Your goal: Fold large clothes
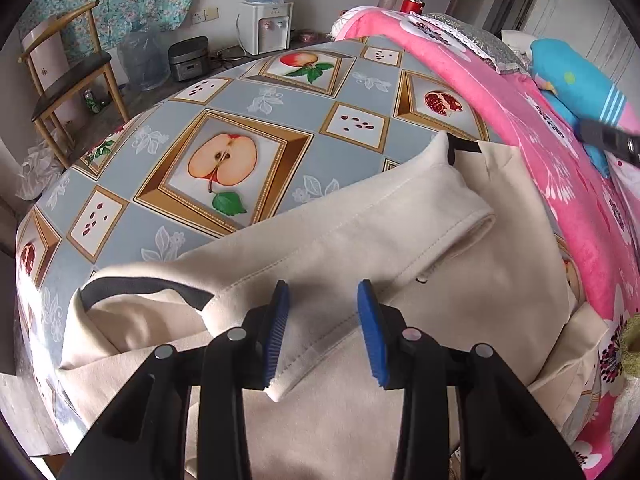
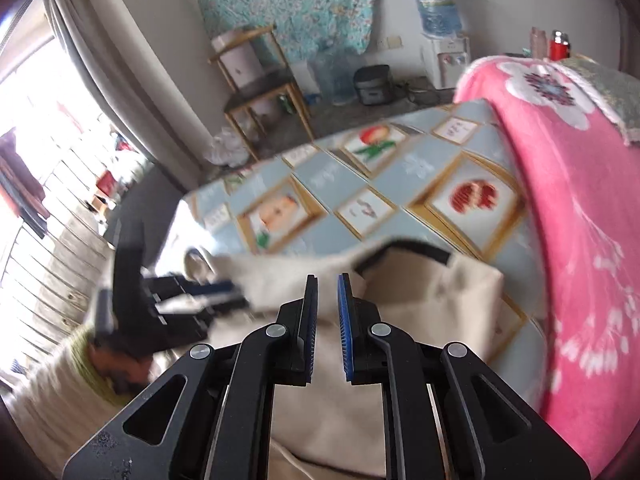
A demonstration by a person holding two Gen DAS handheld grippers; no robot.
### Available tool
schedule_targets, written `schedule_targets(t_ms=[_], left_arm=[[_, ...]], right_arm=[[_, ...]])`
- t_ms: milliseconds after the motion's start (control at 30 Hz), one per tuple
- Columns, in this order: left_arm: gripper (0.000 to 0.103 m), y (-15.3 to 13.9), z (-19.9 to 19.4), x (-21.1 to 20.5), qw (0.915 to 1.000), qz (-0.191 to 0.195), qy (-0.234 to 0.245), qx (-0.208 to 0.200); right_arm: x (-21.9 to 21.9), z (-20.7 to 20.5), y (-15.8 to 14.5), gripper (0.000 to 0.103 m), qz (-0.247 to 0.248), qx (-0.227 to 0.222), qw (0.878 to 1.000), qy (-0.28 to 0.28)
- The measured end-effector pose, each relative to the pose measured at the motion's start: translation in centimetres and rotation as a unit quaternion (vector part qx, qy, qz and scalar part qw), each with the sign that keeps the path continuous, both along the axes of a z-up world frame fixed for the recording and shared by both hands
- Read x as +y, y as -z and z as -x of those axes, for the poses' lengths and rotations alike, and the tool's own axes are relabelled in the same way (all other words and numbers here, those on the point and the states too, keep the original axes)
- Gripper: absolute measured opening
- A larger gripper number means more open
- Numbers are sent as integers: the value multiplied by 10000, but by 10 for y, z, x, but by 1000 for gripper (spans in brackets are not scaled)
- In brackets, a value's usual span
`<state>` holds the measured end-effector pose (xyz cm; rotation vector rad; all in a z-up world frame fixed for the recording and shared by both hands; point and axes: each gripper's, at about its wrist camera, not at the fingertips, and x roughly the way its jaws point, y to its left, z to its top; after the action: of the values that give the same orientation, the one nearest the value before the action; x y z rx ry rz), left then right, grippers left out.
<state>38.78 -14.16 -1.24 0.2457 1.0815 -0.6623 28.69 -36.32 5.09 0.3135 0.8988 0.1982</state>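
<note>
The cream cotton garment with dark grey trim (image 1: 360, 232) lies partly folded on the near part of the surface covered by a grey-blue fruit-print cloth (image 1: 224, 160), one flap doubled over its middle. The left gripper (image 1: 323, 334) hangs just above it, its blue-padded jaws standing apart with a stitched hem edge of the garment between them; the pads do not press on it. The right gripper (image 2: 327, 330) is above the garment, jaws narrowly apart with nothing in the gap. To the right, a bright pink floral fleece blanket (image 1: 532, 120) rises in a heap against the garment's edge, with a blue plush toy (image 1: 576, 80) on top. The far and left stretch of the cloth lies bare up to its edge. Beyond it stand a wooden chair (image 1: 68, 80) and a white water dispenser (image 1: 266, 26).
</note>
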Motion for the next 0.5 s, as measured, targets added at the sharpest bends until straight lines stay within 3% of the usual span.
schedule_targets(t_ms=[67,200,300,433,500], left_arm=[[35,1,1,0,10000,17,-44,14],[35,-3,2,4,9999,43,-88,32],[35,-17,3,17,9994,273,-214,63],[47,-26,-7,48,9935,795,-607,551],[51,-19,-17,58,9880,795,-880,989]], right_arm=[[15,-24,7,13,-172,124,9996,-167],[54,-57,43,13,-42,613,9968,-519],[70,-58,78,13,42,1083,9915,-714],[70,-37,106,13,97,1458,9857,-843],[61,-28,109,30,-133,1600,9834,-850]])
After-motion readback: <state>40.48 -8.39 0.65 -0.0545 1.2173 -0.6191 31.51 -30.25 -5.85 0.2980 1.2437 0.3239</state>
